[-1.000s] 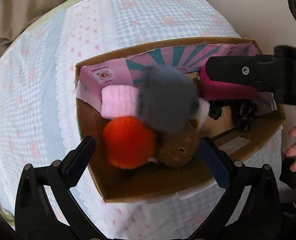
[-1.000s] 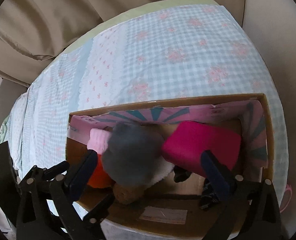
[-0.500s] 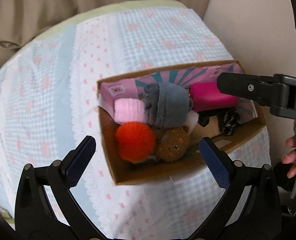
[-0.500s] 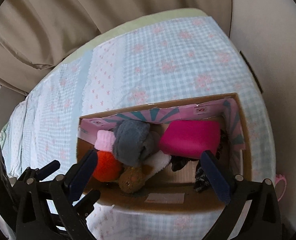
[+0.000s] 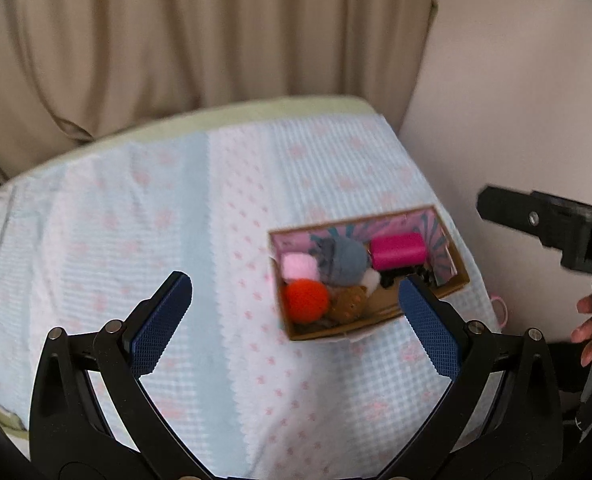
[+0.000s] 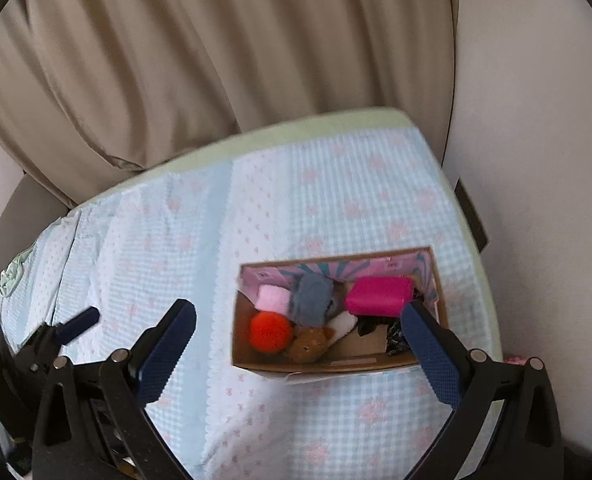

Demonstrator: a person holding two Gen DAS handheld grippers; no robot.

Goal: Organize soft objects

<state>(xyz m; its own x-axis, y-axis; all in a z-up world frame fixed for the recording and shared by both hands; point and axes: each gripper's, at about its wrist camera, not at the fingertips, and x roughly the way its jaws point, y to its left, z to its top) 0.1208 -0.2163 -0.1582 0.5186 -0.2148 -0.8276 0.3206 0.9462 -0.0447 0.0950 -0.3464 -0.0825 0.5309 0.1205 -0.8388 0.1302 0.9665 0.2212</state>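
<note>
Only left wrist view shows fingers (image 5: 585, 330) beside the box (image 5: 375, 326)

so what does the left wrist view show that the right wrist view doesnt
Only the left wrist view shows the person's fingers on the right claw's handle at the far right edge.

Only the right wrist view shows a dark panel on the wall past the bed, and a pale green cloth at the far left.

Both show the cardboard box on the checked bedspread, holding the orange ball, grey plush and magenta roll. The left claw and right claw are both open and empty.
</note>
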